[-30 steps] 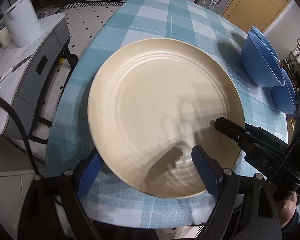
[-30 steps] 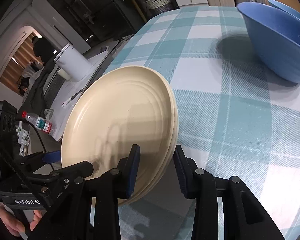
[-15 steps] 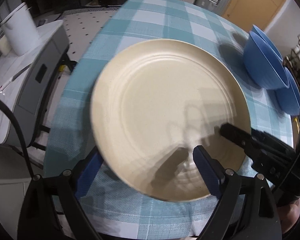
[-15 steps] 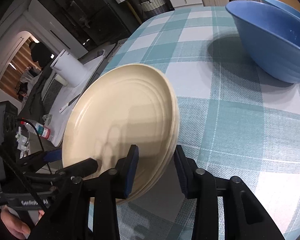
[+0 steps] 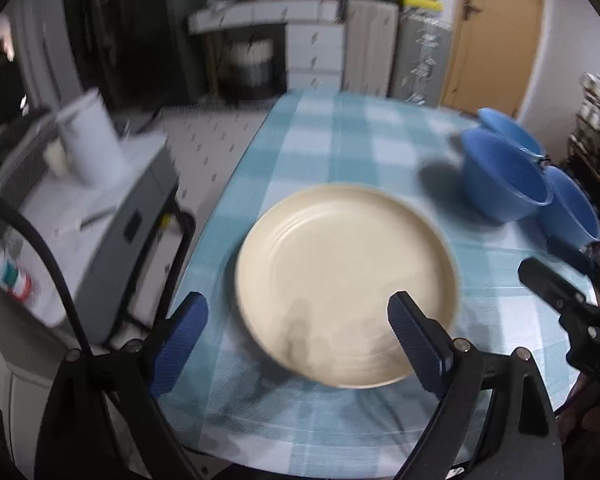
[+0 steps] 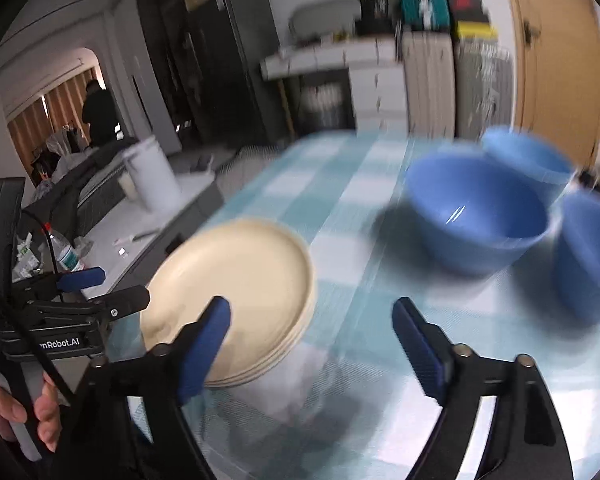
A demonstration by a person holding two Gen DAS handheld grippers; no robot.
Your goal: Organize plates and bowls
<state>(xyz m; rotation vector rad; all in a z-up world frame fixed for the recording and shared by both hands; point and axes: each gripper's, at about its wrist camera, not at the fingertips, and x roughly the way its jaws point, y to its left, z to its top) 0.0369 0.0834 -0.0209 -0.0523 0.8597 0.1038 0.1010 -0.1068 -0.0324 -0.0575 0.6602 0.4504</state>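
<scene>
My left claw [image 5: 296, 336] is wide open and holds nothing, and my right claw [image 6: 312, 340] is too. The cream plates [image 6: 236, 300] sit stacked on the checked tablecloth [image 5: 340, 140], near my claws. Three blue bowls [image 6: 480, 216] sit close together farther back.

**Plates near the table's left edge, bowls to the right**

A stack of plates [image 6: 236, 296] lies on the table [image 5: 340, 144], close to its left edge. Three bowls [image 6: 480, 212] cluster to the right of the stack, toward the table's right edge, touching or nearly touching one another. Left of the table stands a cabinet [image 5: 112, 216], with a bucket [image 5: 92, 136] on top and a bottle [image 6: 66, 252] nearer the front.
</scene>
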